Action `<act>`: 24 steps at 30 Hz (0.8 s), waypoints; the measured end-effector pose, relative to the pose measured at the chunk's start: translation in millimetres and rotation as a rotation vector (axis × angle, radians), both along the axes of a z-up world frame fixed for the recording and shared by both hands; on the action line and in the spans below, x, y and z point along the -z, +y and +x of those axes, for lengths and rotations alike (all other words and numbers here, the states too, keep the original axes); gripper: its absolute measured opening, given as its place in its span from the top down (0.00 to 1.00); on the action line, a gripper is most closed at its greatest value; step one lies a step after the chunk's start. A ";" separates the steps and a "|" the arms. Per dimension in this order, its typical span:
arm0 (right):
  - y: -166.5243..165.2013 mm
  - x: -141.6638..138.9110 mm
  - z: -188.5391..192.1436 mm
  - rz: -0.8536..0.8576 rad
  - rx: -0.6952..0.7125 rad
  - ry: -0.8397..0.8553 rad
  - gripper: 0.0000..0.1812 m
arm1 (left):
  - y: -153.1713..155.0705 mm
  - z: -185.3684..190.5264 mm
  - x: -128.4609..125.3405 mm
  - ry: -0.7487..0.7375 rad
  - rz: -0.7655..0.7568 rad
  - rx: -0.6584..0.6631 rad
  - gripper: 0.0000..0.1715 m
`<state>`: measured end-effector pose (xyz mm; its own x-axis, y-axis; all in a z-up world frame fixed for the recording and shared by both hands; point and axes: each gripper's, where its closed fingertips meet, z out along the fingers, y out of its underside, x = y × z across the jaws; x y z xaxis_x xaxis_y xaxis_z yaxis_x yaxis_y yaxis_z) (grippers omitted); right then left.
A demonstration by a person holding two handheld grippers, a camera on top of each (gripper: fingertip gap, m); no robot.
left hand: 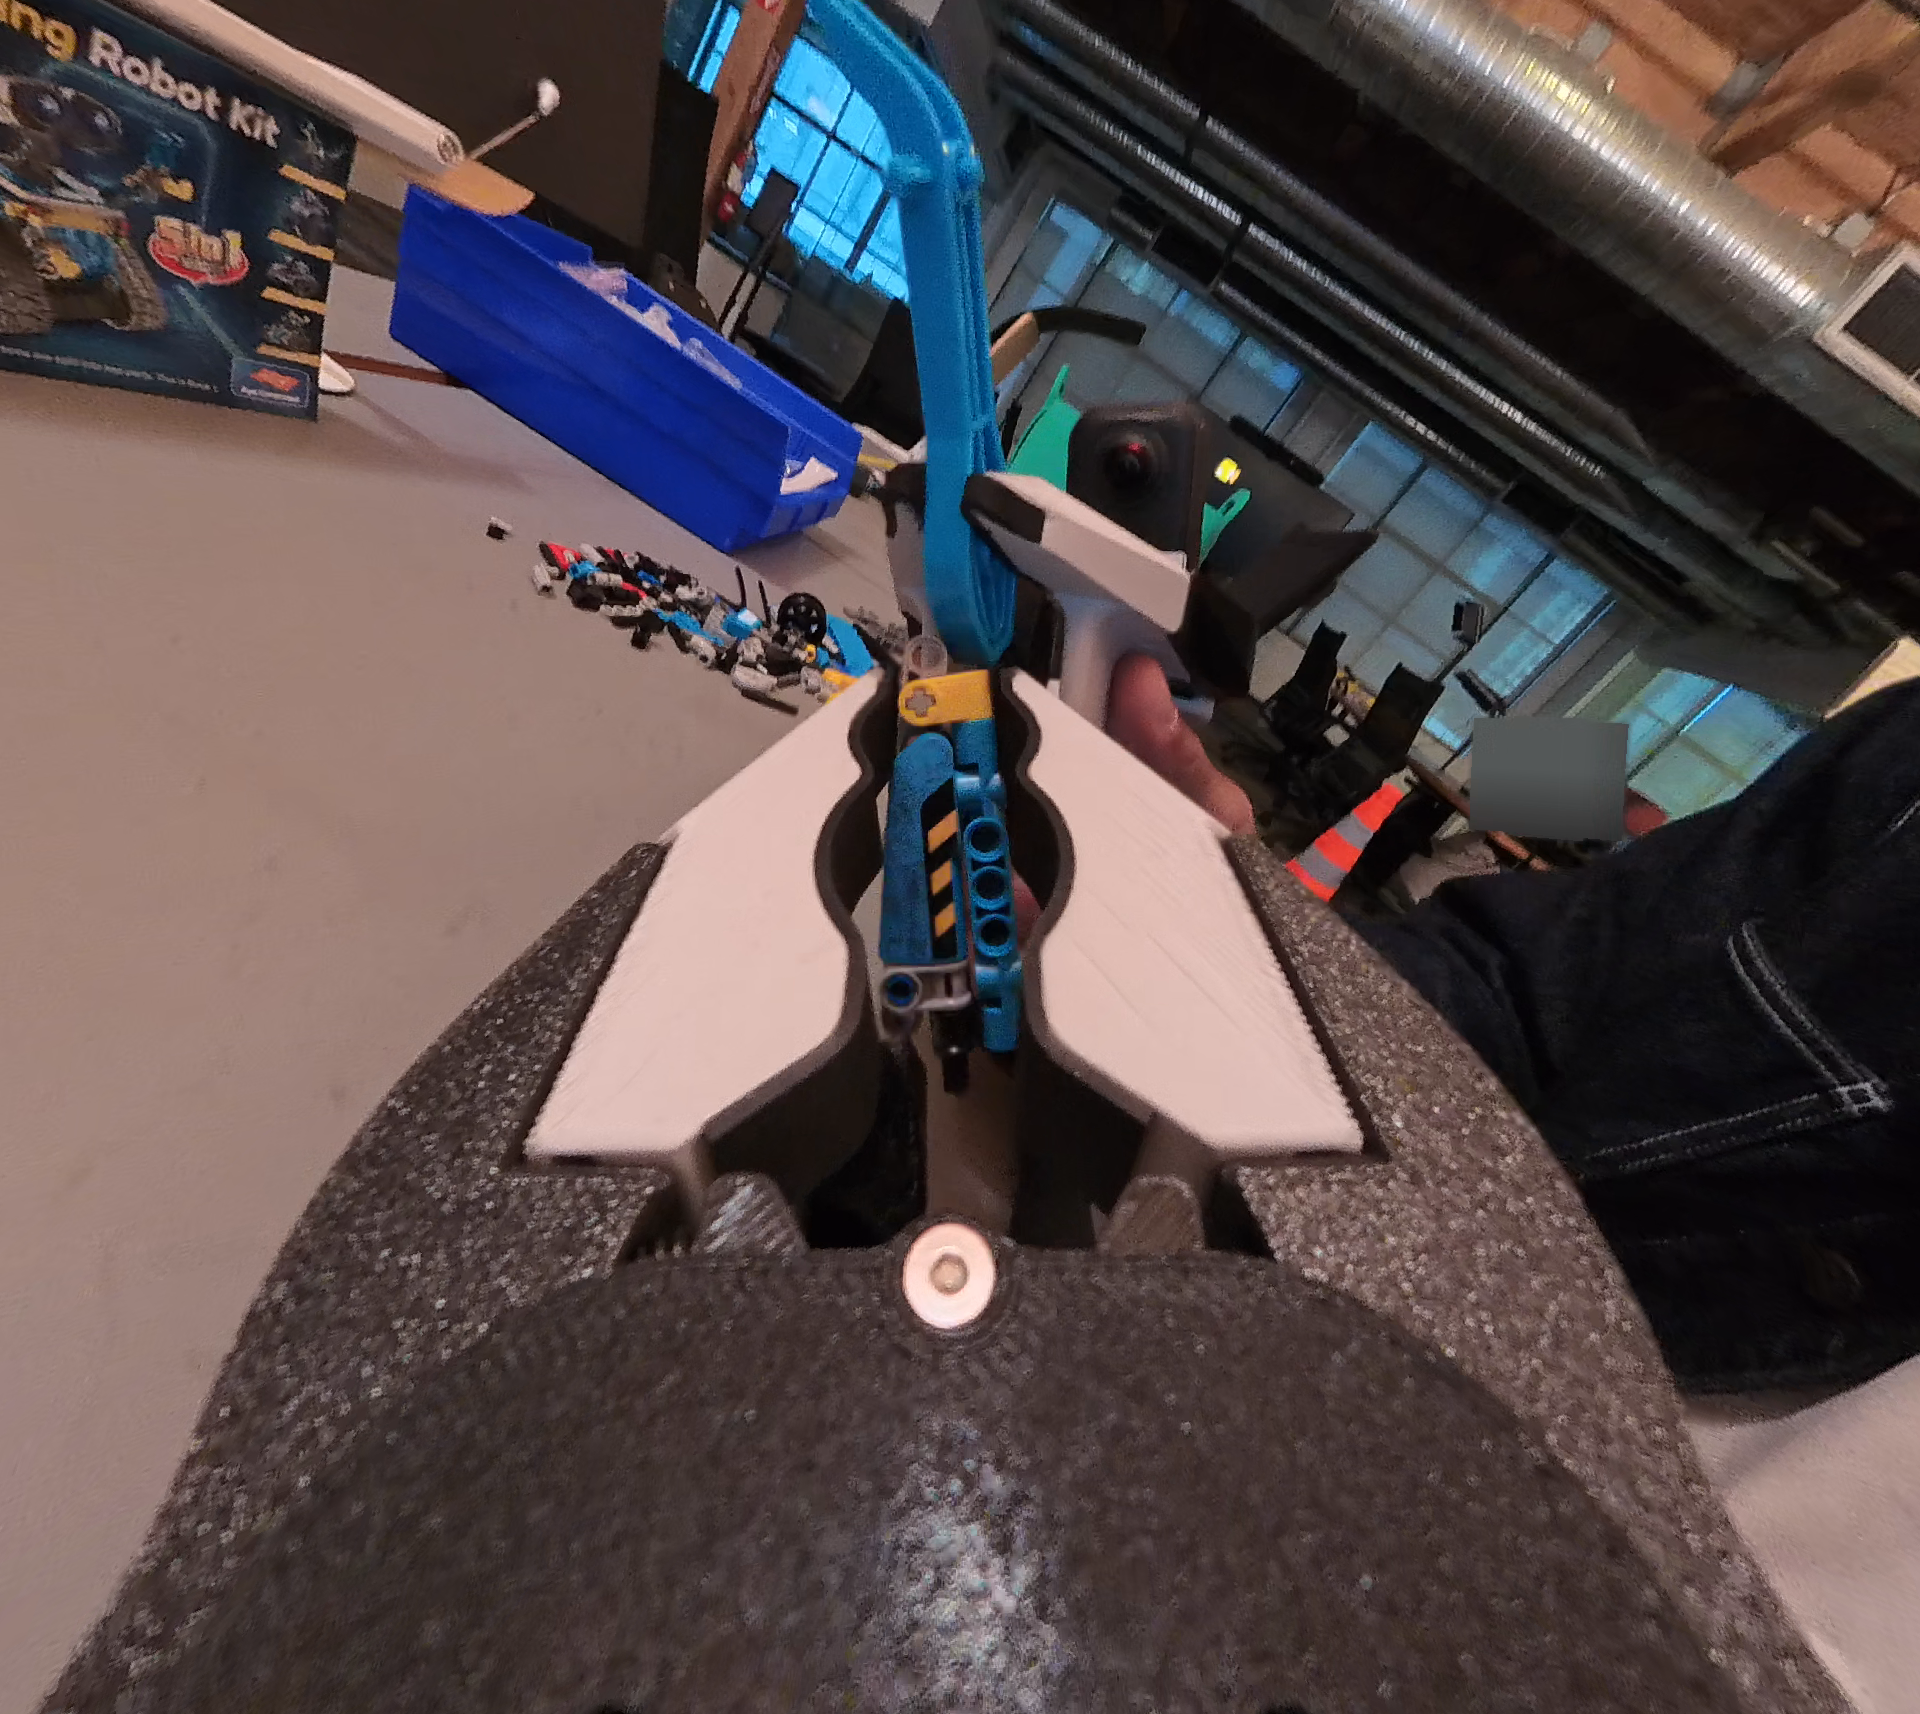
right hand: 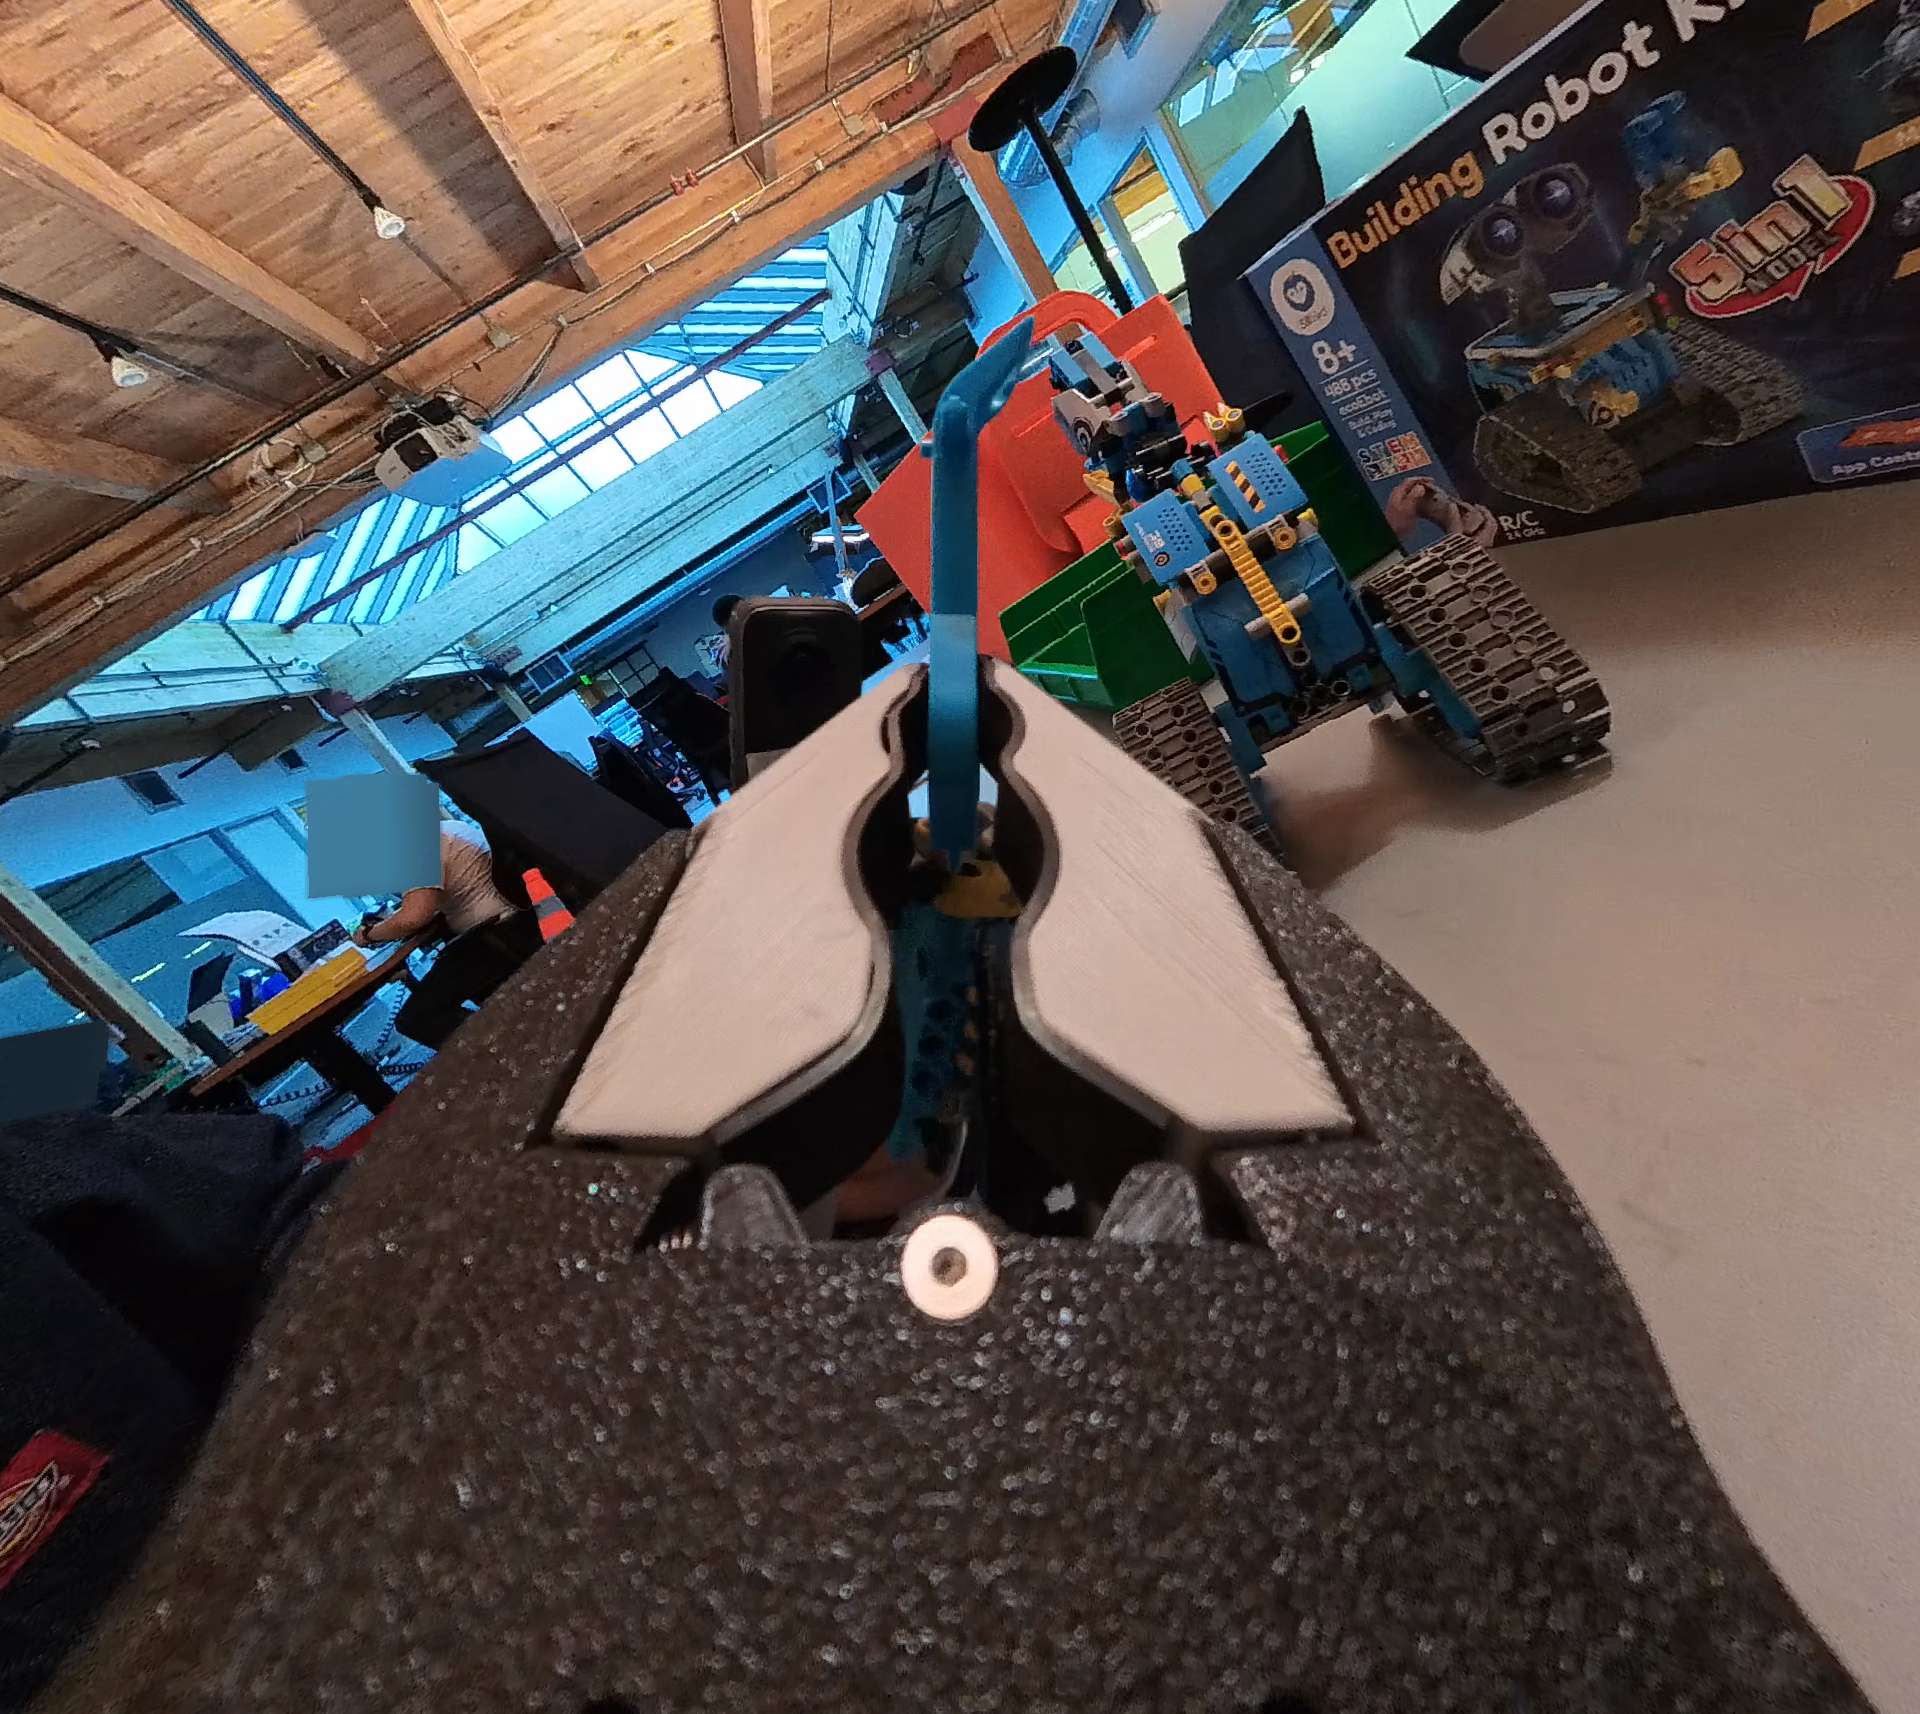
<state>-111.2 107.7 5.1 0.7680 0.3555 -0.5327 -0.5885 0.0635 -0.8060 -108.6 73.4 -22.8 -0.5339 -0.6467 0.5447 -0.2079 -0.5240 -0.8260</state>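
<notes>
Left gripper [left hand: 940, 708] is clamped on a blue brick assembly [left hand: 951, 875]; right gripper [right hand: 951, 708] pinches the blue prying tool [right hand: 954, 625], apparently wedged against that assembly. Keep it steady, lever gently.

From my feed, the right gripper [right hand: 951, 771] was clamped on a thin blue tool [right hand: 954, 615] that stuck straight up past the fingertips, hooked at the top. Lower between the fingers [right hand: 774, 947] sat a blue and yellow brick piece [right hand: 951, 968], though I couldn't tell if the pads touched it. Off to the right, on the pale table [right hand: 1610, 1093], stood a blue tracked robot model [right hand: 1278, 584], with a green bin [right hand: 1101, 636] and an orange sheet [right hand: 1049, 459] behind it and the kit box [right hand: 1621, 293] at the back.
</notes>
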 end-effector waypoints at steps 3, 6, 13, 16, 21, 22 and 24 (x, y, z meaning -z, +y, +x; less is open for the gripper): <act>1.2 -2.2 4.3 0.013 0.040 0.002 0.96 | 1.0 1.8 1.8 0.012 -0.008 -0.010 0.90; 2.5 -1.5 8.4 0.011 0.067 0.007 0.96 | 3.4 2.3 -0.3 -0.002 0.014 -0.046 0.90; 4.2 2.7 20.3 0.020 0.060 0.133 0.96 | 4.5 7.1 2.2 -0.067 0.419 -0.270 0.90; 7.8 3.2 16.0 0.021 0.027 0.166 0.96 | 4.8 7.4 0.5 -0.083 0.475 -0.314 0.90; 7.9 6.6 15.3 0.011 -0.009 0.211 0.96 | 17.4 7.9 0.2 -0.072 0.490 -0.381 0.90; 8.3 8.9 16.8 0.006 -0.013 0.230 0.96 | 17.0 8.5 1.9 -0.064 0.493 -0.378 0.90; 8.1 9.9 22.5 0.001 -0.002 0.235 0.97 | 15.8 8.6 2.4 -0.066 0.514 -0.382 0.90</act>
<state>-88.8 115.8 -4.8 0.6221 0.3579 -0.6963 -0.7602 0.0632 -0.6467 -100.0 89.2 -25.1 -0.2363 -0.9676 0.0890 -0.0254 -0.0855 -0.9960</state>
